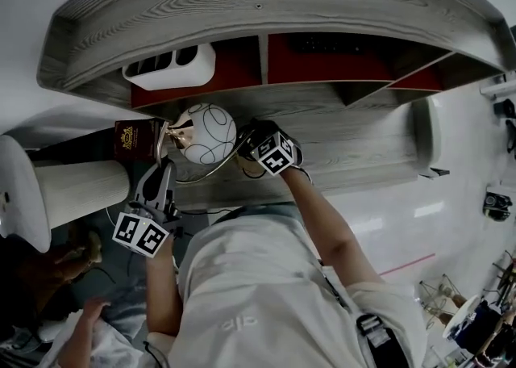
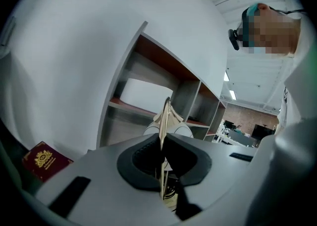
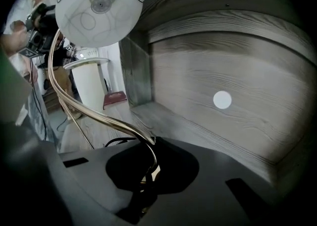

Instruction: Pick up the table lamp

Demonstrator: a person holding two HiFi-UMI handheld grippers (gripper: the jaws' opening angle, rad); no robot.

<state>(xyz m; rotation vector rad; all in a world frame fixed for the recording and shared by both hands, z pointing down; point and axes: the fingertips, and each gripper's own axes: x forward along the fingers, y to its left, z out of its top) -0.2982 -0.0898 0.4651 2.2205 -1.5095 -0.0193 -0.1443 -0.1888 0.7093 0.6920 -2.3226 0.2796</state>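
The table lamp has a white globe shade point(image 1: 207, 134) with thin black loops and a curved gold metal frame point(image 1: 211, 174). In the head view it hangs in front of the wooden shelf unit, between my two grippers. My left gripper point(image 1: 165, 168) is shut on a thin gold strip of the frame point(image 2: 164, 136), seen edge-on between its jaws, with the globe point(image 2: 184, 130) just behind. My right gripper point(image 1: 247, 145) is shut on the curved gold stem point(image 3: 99, 113), which runs up from the jaws to the globe point(image 3: 99, 7).
A grey wooden shelf unit point(image 1: 266, 3) with red back panels stands ahead, with a white ribbed object point(image 1: 171, 66) in one bay. A dark red box point(image 1: 135, 139) and a white cylinder point(image 1: 81, 189) are at the left. A person with a camera point(image 3: 35, 19) stands beyond.
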